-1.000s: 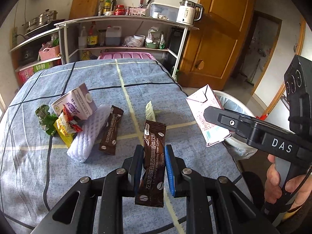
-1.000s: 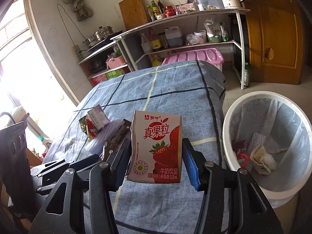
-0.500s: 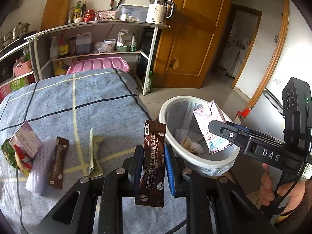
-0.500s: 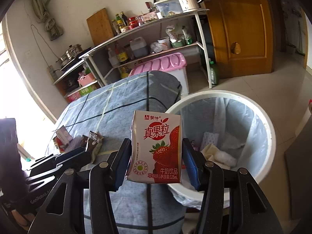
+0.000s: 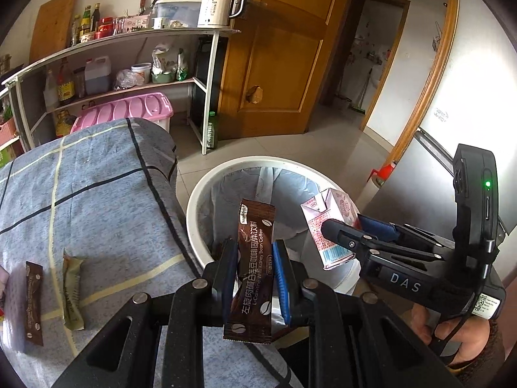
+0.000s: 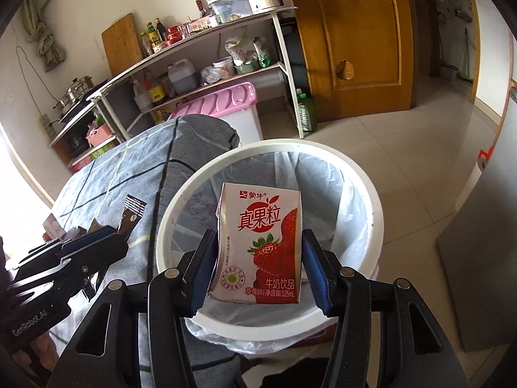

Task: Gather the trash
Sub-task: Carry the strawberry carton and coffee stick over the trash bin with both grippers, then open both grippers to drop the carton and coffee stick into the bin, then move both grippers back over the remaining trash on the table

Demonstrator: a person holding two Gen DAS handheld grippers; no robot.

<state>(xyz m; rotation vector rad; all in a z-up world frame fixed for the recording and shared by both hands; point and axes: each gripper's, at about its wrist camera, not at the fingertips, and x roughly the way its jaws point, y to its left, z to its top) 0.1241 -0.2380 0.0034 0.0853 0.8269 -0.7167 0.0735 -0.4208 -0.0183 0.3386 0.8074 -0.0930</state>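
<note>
Over the bin (image 6: 374, 207), both grippers angle down, gripping trash.

A home kitchen-dining room: at 11 o'clock stood open metal shelving (image 5: 106, 64) stocked with sauce bottles (image 5: 85, 19), an oil jug (image 5: 97, 76) and an electric kettle (image 5: 215, 5); a steamer pot (image 6: 76, 89) sat at 9 o'clock, a panelled wooden door (image 5: 284, 48) at 12, tiled floor (image 6: 404, 135) at 2
</note>
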